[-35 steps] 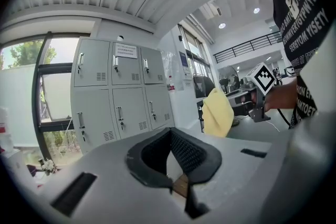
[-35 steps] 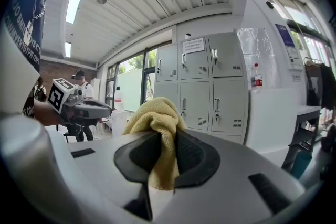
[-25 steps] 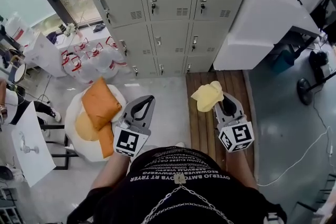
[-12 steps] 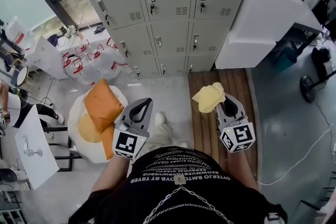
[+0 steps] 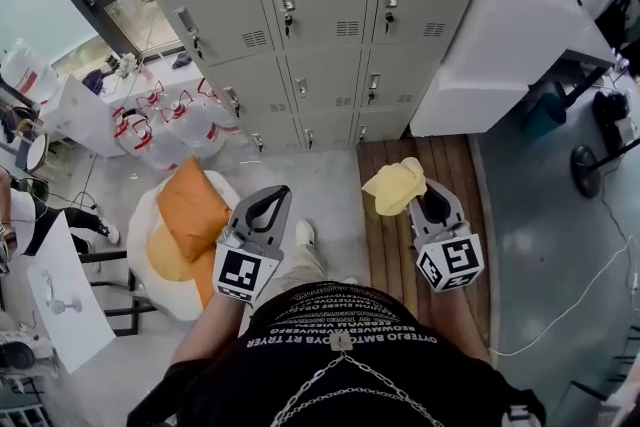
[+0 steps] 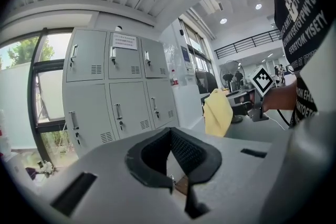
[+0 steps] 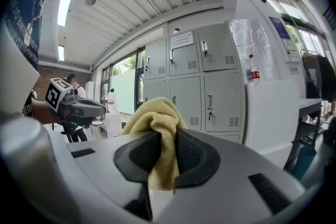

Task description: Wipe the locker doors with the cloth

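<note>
Right gripper is clamped on the yellow cloth, which bunches up above its jaws, held in the air well short of the grey locker doors. Left gripper, level beside it, has its jaws together on nothing, near an orange cushion.

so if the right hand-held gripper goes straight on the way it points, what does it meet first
Probably the locker doors, with the yellow cloth in the right hand-held gripper touching first. The way between looks free, though depth is unclear.
</note>
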Motion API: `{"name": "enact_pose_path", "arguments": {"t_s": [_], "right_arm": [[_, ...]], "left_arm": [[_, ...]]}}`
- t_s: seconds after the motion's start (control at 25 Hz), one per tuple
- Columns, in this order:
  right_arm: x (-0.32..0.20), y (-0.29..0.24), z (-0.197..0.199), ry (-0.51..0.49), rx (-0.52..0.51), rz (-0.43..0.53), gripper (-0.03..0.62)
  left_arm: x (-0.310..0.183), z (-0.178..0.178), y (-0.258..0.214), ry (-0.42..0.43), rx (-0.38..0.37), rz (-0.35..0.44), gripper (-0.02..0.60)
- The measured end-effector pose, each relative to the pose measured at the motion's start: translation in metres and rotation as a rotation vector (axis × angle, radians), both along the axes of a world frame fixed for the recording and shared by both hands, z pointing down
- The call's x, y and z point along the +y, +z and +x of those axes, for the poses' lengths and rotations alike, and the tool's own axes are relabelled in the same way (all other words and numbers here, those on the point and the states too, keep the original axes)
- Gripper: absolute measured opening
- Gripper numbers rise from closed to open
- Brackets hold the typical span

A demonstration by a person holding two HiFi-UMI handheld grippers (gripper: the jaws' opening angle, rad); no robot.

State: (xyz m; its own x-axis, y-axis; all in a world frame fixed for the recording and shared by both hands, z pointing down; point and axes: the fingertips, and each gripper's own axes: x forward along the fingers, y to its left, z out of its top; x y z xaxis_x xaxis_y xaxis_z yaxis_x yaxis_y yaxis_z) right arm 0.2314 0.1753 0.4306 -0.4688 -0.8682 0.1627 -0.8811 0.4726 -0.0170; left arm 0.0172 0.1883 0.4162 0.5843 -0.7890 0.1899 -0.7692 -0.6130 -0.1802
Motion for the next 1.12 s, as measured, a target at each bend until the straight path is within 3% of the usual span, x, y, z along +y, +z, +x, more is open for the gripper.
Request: {"name": "enact_pose_path", "arguments": {"t_s": [0.6, 1.12], "right_arm": [[-0.109, -0.013, -0.022, 0.065, 0.008, 0.012, 0.06], [-0.159, -0.008, -0.05, 0.027, 0.041, -0.008, 0.06]], "left_arm": [[-0.128, -0.015, -0.005, 0.069, 0.016, 0.012, 0.005], [-0.173, -0.051, 0.005, 0.007, 0.046, -0.002, 0.005]]}}
